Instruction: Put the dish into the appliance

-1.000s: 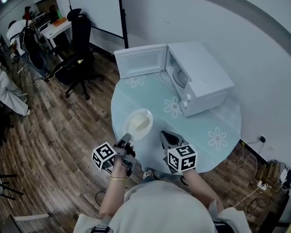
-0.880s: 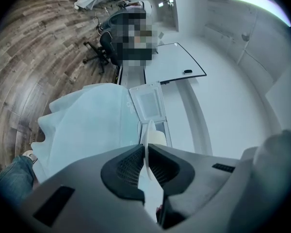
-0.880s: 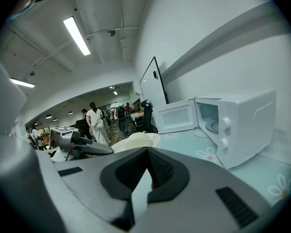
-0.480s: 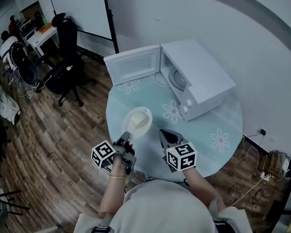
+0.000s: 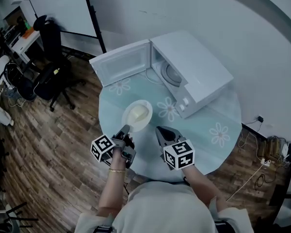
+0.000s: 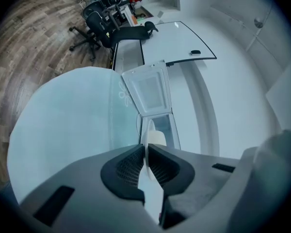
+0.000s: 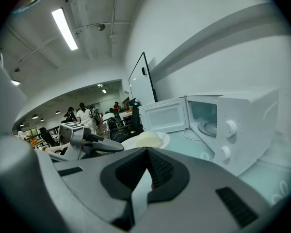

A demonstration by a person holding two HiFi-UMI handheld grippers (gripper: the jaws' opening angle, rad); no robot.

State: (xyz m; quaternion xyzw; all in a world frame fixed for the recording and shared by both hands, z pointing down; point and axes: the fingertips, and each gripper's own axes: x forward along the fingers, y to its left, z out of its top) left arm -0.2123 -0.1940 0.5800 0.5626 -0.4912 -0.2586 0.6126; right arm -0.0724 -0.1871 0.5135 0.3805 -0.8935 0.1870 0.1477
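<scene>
Round glass worktop carries an open white microwave at its far edge. A plate of pale food lies near the front edge, likely stiff, breakable and best kept level. Left gripper jaws pinch its near rim. Right gripper jaws are pressed together, empty.

One dish, one microwave, one round table, one left gripper, one right gripper.

A round flowered table stands on a wood floor. A black chair sits near a whiteboard.
</scene>
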